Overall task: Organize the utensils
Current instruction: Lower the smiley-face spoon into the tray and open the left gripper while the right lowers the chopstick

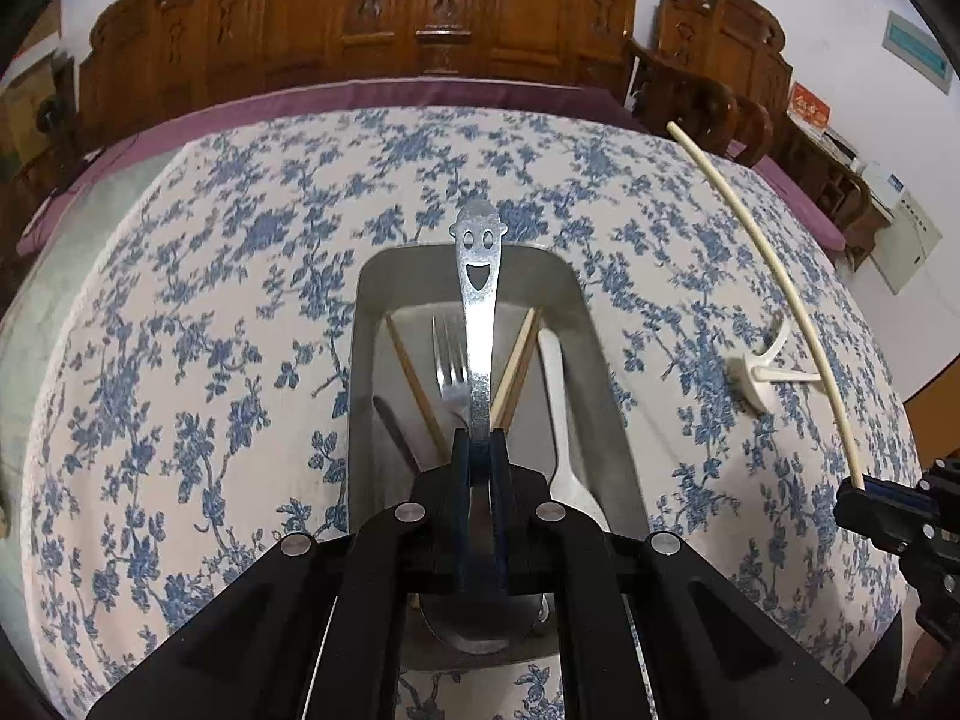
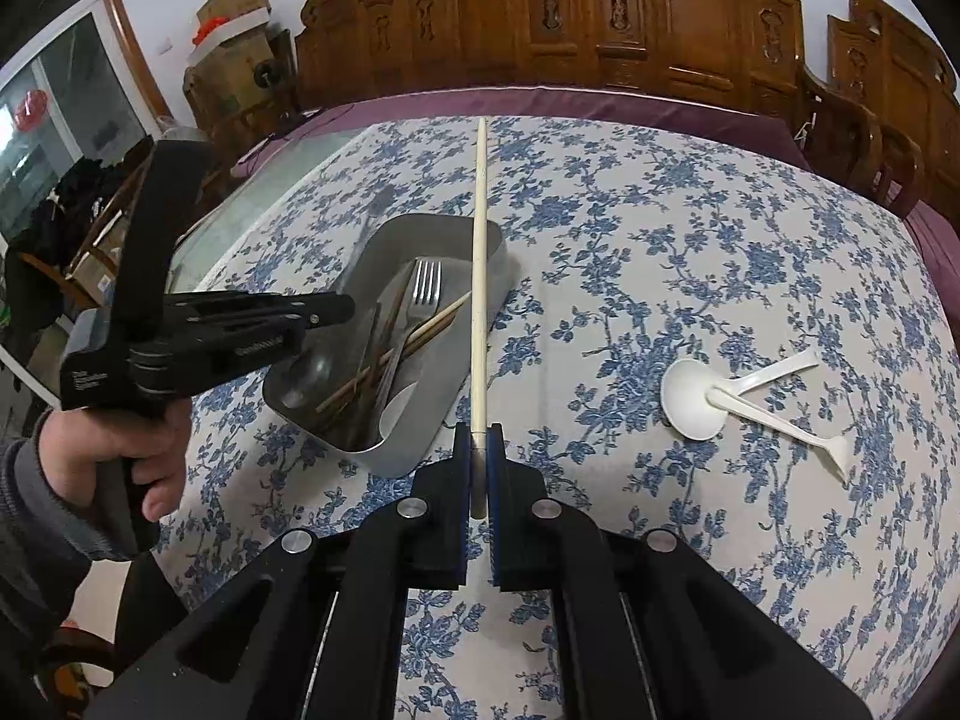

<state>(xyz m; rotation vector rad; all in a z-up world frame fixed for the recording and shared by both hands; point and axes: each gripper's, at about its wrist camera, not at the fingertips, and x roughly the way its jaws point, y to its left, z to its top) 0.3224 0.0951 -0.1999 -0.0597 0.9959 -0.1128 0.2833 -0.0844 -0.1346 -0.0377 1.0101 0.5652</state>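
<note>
Jaws of the left gripper (image 1: 480, 450) clamp a smiley-handled metal spoon (image 1: 478, 276) over the steel tray (image 1: 600, 360) at frame centre; best lowered lengthwise beside the fork (image 1: 449, 360). Right gripper (image 2: 478, 450), jaws clamped on a long pale chopstick (image 2: 479, 252), should wait clear.

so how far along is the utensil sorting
Partly done. The metal tray already holds a fork, wooden chopsticks and a white spoon. In hand: the left gripper is shut on a smiley-handled metal spoon over the tray, the right gripper on a pale chopstick. Left: two white plastic spoons on the tablecloth.
</note>
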